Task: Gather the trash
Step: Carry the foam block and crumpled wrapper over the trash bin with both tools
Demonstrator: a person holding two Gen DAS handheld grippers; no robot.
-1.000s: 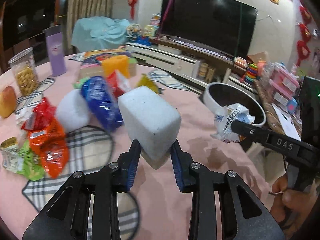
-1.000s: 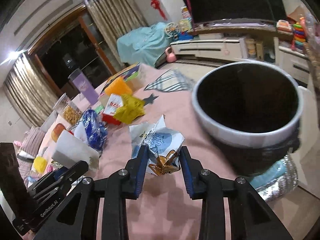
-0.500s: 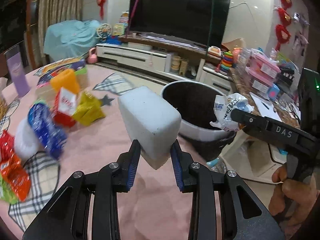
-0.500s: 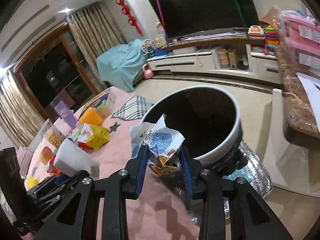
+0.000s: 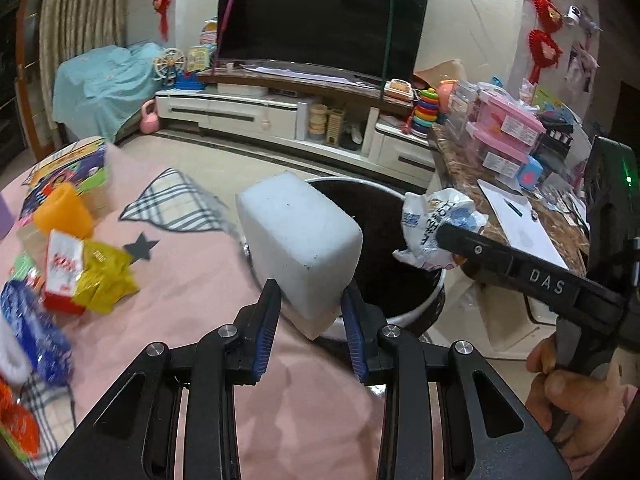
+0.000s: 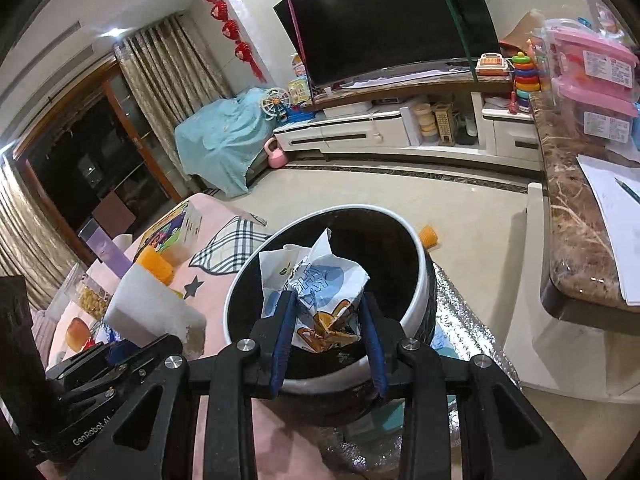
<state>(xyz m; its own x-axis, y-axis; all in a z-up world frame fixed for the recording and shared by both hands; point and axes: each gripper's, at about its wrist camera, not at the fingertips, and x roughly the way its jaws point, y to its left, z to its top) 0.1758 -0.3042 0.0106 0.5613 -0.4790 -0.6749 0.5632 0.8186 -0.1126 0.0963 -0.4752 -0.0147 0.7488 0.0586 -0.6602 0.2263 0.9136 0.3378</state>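
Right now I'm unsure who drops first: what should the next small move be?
Probably open the right gripper: its crumpled wrapper already hangs over the dark mouth of the bin. The left gripper, shut on the white foam block, sits nearer the rim by the table edge.

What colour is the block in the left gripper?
White, with a tan underside; the block shows best in the left wrist view.

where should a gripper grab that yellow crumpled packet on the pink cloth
Pinch the yellow packet across its raised crumpled folds, coming from above. It lies low on the tablecloth against the red and white packet, so close the fingers on its free right half.
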